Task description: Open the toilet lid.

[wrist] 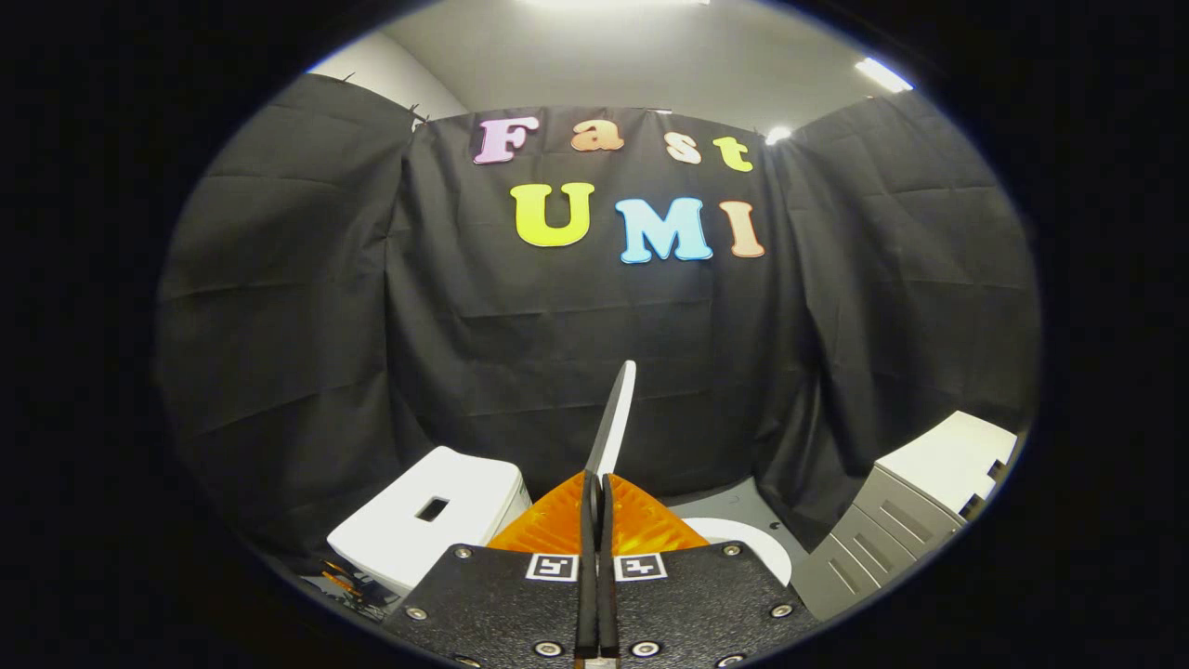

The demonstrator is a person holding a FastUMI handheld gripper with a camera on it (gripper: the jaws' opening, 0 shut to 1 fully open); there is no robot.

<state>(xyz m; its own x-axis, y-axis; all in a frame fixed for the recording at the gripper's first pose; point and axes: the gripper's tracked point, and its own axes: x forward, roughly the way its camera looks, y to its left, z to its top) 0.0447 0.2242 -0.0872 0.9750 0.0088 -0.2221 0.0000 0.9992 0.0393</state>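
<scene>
The gripper stands with its two fingers pressed together on the thin edge of the toilet lid, which rises upright from between them, seen edge-on against the black cloth wall. To one side of the lid and below it shows part of the white toilet seat; on the other side of the lid sits the white tank, its top bearing a small rectangular opening. Farther from the lid than the seat stands a grey cabinet with drawers under a white top. By these signs the lid appears raised nearly to vertical. To finish well, the lid should be carried gently past upright until it leans toward the tank, and let go only once it rests there, lest it fall back. Each finger base carries a small square tracking marker; no brand or label on the toilet can be read.
</scene>
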